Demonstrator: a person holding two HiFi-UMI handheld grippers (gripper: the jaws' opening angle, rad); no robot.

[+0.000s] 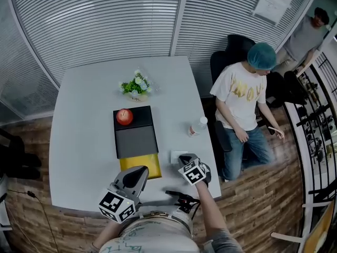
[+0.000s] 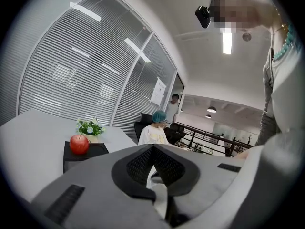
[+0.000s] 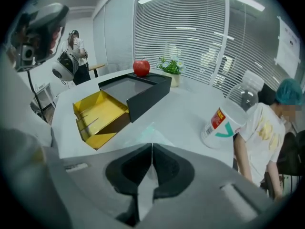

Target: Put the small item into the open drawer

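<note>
**Right tongs clamped on the little white item, drawer sitting open**

The right tongs (image 1: pixel 182 160) are pressed together with the small item (image 1: pixel 177 155) pinched at the tips. It's a thin, pale, flat thing, and a sliver of it pokes out past the pads in the right gripper view. That hand tips steeply down over the surface (image 1: pixel 79 115), close to its near right corner.

The item isn't in the yellow drawer (image 1: pixel 140 165). The drawer is pulled out of the black box (image 1: pixel 136 136) toward the near edge, just left of the item.

The left tongs (image 1: pixel 138 174) are shut too, with nothing between them. They sit roughly level over the near edge, right by the drawer.
</note>
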